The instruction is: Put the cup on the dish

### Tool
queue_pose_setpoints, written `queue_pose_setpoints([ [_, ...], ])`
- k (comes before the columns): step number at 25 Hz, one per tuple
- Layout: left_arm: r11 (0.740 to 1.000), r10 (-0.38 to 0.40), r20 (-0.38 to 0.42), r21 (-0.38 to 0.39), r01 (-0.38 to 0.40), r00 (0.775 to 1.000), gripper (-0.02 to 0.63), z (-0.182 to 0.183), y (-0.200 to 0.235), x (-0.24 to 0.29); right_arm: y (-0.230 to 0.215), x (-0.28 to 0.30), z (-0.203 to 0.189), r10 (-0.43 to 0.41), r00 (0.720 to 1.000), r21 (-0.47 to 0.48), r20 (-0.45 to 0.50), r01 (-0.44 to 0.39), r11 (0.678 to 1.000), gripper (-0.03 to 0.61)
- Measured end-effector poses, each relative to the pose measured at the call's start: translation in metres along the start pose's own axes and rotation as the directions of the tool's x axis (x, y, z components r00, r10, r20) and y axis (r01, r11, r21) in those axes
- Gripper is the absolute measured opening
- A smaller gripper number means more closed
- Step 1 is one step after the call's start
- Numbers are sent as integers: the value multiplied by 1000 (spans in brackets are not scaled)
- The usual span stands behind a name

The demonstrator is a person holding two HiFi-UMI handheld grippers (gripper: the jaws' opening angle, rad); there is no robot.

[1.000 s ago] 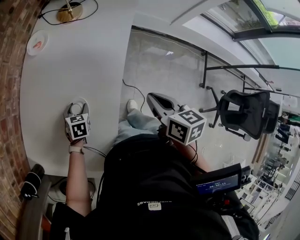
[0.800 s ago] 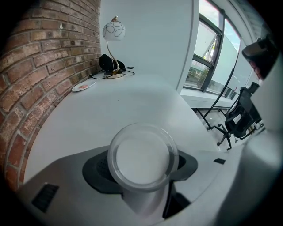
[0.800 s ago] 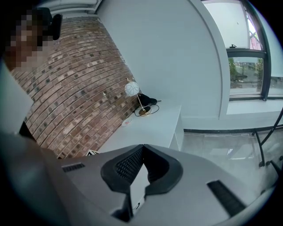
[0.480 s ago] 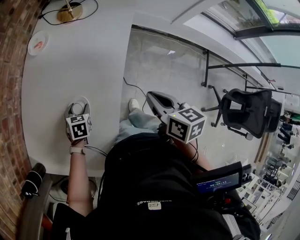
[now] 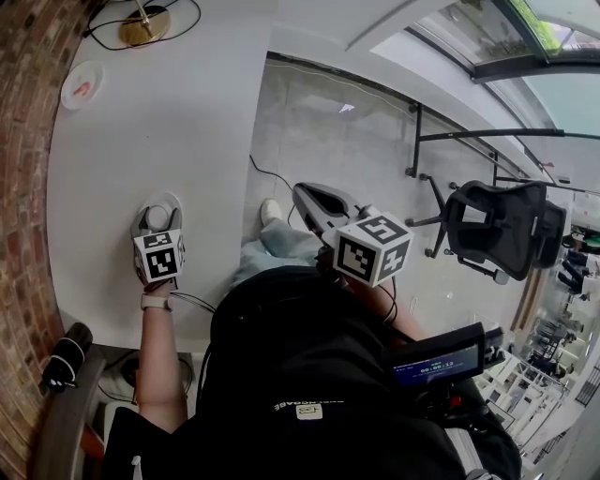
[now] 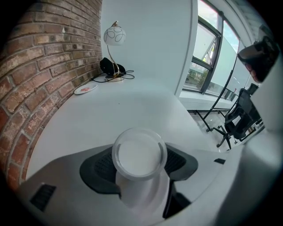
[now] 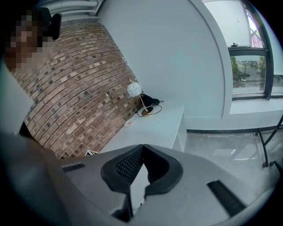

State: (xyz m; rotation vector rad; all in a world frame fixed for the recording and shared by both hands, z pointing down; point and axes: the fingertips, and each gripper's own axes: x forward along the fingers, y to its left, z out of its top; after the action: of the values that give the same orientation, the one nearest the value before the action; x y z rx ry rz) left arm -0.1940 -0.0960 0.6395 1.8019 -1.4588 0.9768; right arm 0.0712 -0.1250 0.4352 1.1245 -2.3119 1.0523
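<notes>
A white cup (image 6: 139,154) stands upright between the dark pads of my left gripper (image 6: 139,164), which is shut on it. In the head view the cup (image 5: 156,217) and left gripper (image 5: 157,221) are low over the near part of the white table (image 5: 187,122). The dish (image 5: 82,85), small and white with a pink mark, lies far off by the brick wall; it also shows as the dish (image 6: 85,88) and the dish (image 7: 129,123). My right gripper (image 5: 304,196) hangs off the table's right side over the floor, jaws shut with nothing between them (image 7: 141,147).
A lamp (image 5: 141,23) with a brass base and a black cord stands at the table's far end, beyond the dish. A brick wall (image 6: 40,66) runs along the table's left side. A black office chair (image 5: 497,225) stands on the floor at the right.
Almost nothing differs: the left gripper still holds the cup in the same place and the right gripper has stayed put. Only the head view has shifted slightly.
</notes>
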Motion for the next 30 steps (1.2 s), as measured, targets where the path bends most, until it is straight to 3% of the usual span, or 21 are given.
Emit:
queue_pose_setpoints([
  [19,1000,29,49,-3,-29,998,264,11,2,-26,10,4,-1,40,999,-13,4,-40,999,3],
  [30,999,40,115,1,-40,993,264,29,-7,-53,22,12,1,95,995,-48,4,-95,994,3],
])
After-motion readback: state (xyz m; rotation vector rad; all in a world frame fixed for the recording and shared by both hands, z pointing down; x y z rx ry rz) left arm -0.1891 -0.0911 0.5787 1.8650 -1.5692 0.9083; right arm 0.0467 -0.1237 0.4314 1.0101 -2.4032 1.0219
